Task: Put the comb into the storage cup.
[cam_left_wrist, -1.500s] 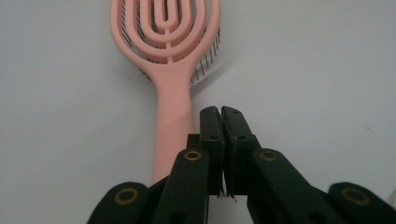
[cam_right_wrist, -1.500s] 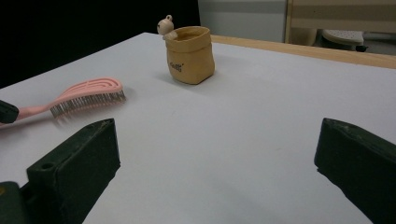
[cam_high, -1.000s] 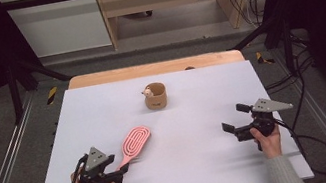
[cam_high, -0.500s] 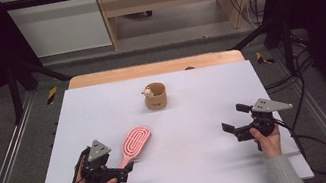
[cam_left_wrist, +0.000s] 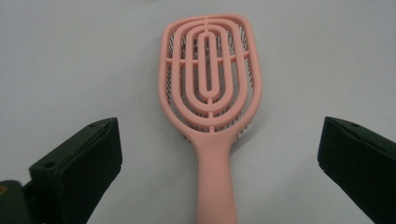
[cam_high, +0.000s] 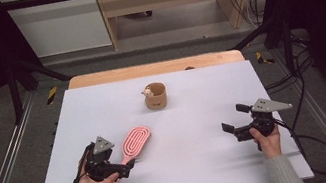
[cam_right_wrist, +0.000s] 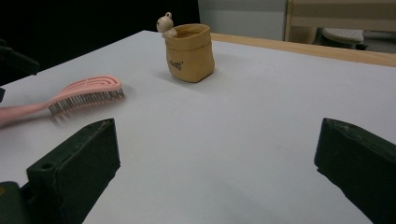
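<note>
White table (cam_high: 199,166) carries three items, with wide bare surface between them. Pink hairbrush (cam_high: 135,143) lies flat, bristles down, in the left-front part of the table, head pointing away toward the far side, handle toward the person. Left gripper (cam_high: 126,168) sits at the handle end; its jaws have just been opening and now stand wide apart, handle running between them with clear gaps on both sides, pads off it. Right gripper (cam_high: 230,128) rests low over the right-front area, well apart from the brush, jaws spread wide with nothing between them, aimed across the table to the left. Both grippers are near the front edge; the left and right table edges are a little way off. Tan pouch-shaped cup (cam_high: 156,96) stands upright near the far centre, a small figure (cam_high: 147,92) perched on its rim; its contents cannot be made out.
</note>
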### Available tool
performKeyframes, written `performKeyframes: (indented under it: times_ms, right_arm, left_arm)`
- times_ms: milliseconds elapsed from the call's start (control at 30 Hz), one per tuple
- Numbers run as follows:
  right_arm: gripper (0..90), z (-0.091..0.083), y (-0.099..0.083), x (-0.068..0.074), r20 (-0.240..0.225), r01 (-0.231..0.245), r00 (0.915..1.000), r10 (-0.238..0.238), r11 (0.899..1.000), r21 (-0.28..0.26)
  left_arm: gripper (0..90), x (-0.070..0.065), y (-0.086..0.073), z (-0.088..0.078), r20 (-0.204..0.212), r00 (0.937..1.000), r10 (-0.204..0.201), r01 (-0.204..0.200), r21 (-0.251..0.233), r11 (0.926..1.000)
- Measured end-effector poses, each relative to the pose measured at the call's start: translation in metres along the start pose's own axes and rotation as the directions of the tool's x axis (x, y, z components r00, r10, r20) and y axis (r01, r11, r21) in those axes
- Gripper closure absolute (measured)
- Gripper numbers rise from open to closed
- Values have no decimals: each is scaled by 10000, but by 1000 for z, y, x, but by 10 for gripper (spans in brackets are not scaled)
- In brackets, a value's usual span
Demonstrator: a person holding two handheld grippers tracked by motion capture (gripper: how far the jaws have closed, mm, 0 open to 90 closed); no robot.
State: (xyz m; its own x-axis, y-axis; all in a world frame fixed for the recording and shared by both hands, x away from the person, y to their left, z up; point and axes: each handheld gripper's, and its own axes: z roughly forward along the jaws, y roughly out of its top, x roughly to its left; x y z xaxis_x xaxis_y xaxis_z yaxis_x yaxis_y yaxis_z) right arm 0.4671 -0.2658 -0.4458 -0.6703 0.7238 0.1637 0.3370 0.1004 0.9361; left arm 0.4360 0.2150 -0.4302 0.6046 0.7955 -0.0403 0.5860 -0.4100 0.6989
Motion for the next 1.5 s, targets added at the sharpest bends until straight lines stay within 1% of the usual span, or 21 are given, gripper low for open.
performKeyframes:
  times_ms: [167, 333, 467, 633, 767, 833, 900, 967, 1067, 1133, 1233, 1333, 1433, 1500]
  right_arm:
    - [4, 0, 0, 0, 6, 6, 10000, -6, 10000, 0]
    - [4, 0, 0, 0, 16, 12, 10000, -12, 10000, 13]
    - [4, 0, 0, 0, 7, -3, 10000, 3, 10000, 3]
    - [4, 1, 0, 0, 2, 18, 10000, -18, 10000, 16]
    - [4, 0, 0, 0, 10, 5, 10000, -5, 10000, 11]
    - [4, 0, 0, 0, -1, -5, 10000, 5, 10000, 6]
    - [4, 0, 0, 0, 1, -5, 10000, 5, 10000, 10]
    - [4, 0, 0, 0, -2, -7, 10000, 7, 10000, 6]
    - [4, 0, 0, 0, 0, -7, 10000, 7, 10000, 4]
    - [4, 0, 0, 0, 0, -3, 10000, 3, 10000, 3]
    - [4, 0, 0, 0, -1, -24, 10000, 24, 10000, 10]
    - [4, 0, 0, 0, -4, -16, 10000, 16, 10000, 4]
    - [4, 0, 0, 0, -4, -25, 10000, 25, 10000, -6]
    - [4, 0, 0, 0, 3, -23, 10000, 23, 10000, -3]
  left_arm:
    - [0, 2, -2, 3, -87, 9999, -98, 98, 65, 9999]
    - [0, 2, -4, 8, -73, 10000, -54, 56, 226, 9997]
    - [4, 2, -6, 12, -218, 9998, 40, -31, 441, 9990]
    - [28, 1, -7, 16, -256, 9996, 110, -93, 639, 9979]
    - [60, 0, -9, 18, -370, 9993, 108, -77, 829, 9965]
    - [109, 0, -9, 19, -310, 9994, 171, -143, 888, 9959]
    - [131, -1, -9, 20, -305, 9995, 95, -65, 989, 9951]
    - [172, -1, -10, 20, -380, 9991, 169, -129, 1026, 9946]
    - [242, -2, -10, 21, -329, 9991, 254, -215, 1123, 9934]
    - [323, -3, -11, 21, -289, 9992, 271, -237, 1134, 9933]
    - [398, -3, -11, 20, -141, 9998, 166, -147, 1246, 9921]
    - [472, -3, -11, 21, -62, 9999, -80, 89, 1440, 9895]
    - [515, -3, -11, 21, -32, 9999, -119, 122, 1525, 9882]
    - [538, -4, -11, 21, 16, 10000, 85, -86, 1496, 9887]
